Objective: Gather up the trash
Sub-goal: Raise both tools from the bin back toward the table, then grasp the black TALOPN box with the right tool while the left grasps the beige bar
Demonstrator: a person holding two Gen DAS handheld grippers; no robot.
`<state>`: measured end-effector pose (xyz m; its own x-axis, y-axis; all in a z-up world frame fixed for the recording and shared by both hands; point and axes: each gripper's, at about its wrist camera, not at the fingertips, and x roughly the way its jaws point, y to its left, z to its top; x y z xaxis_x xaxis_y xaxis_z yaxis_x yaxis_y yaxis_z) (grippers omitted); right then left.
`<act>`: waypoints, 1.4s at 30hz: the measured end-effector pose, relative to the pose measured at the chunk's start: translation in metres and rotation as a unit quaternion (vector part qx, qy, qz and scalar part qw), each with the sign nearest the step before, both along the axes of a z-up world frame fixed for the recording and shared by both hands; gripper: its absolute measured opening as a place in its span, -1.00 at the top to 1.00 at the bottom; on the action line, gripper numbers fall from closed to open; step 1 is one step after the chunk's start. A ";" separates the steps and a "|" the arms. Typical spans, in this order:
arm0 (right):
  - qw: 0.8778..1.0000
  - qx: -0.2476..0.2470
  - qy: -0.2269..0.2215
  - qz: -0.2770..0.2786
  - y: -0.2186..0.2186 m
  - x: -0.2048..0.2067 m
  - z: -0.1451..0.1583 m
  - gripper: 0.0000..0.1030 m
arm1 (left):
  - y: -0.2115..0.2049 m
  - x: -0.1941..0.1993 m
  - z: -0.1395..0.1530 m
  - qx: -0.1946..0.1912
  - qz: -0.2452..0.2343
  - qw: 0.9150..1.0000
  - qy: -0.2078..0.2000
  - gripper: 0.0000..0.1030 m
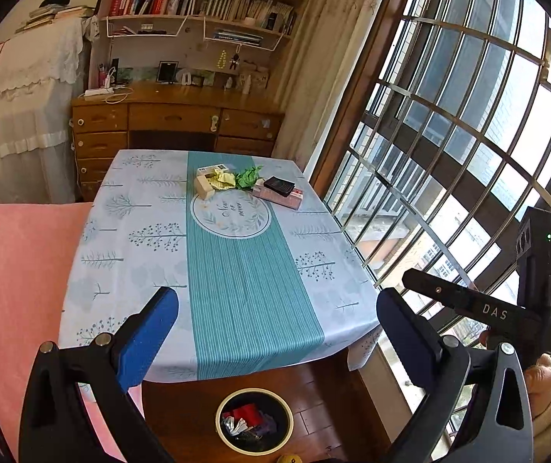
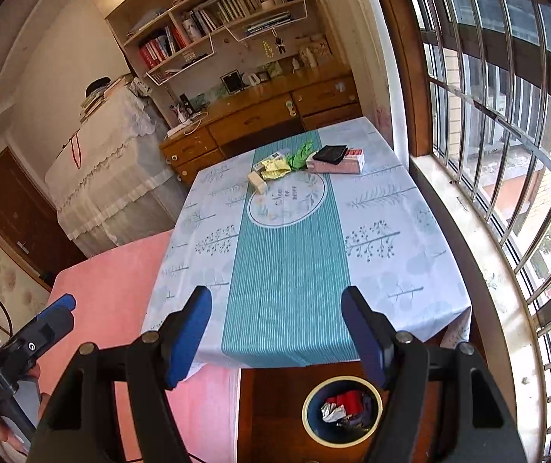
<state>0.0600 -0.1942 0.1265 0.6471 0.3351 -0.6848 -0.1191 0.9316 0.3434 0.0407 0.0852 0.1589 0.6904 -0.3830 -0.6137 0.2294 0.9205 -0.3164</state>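
**Q:** Where's the trash at?

**A:** I see yellow paper (image 1: 223, 180) and green paper (image 1: 248, 177) at the table's (image 1: 140, 208) far end. My left gripper (image 1: 277, 322) and right gripper (image 2: 277, 330) both gape wide, holding nothing, above the bin (image 1: 254, 420).

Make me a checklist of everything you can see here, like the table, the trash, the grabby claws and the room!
Surface: table under a tree-print cloth with a teal stripe.
Job's things: green paper, yellow paper and small box at the far end; bin on the floor already holds trash.
Clutter: black wallet lying on a pink box.
Grippers: left gripper and right gripper both open, empty.
Cables: white cords on the desk.
Surroundings: bookshelf, barred window.
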 end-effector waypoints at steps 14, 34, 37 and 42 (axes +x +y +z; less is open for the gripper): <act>0.998 -0.034 -0.002 0.062 -0.040 0.151 -0.021 -0.36 | -0.047 0.138 -0.030 0.028 0.062 0.997 0.045 -0.97; 0.948 -0.140 0.079 0.274 -0.026 0.439 -0.129 -0.37 | -0.119 0.354 -0.125 0.028 0.214 0.961 0.172 -0.94; 0.937 -0.159 0.085 0.298 -0.012 0.457 -0.144 -0.37 | -0.120 0.367 -0.136 0.030 0.220 0.957 0.186 -0.94; 0.913 -0.207 0.089 0.340 0.011 0.471 -0.169 -0.37 | -0.121 0.383 -0.150 0.029 0.232 0.950 0.205 -0.94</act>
<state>0.5309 -0.1828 -0.0421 0.2522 0.3071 -0.9176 -0.6957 0.7167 0.0486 0.4235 -0.0357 0.0094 0.4756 -0.0520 -0.8781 -0.3374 0.9111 -0.2367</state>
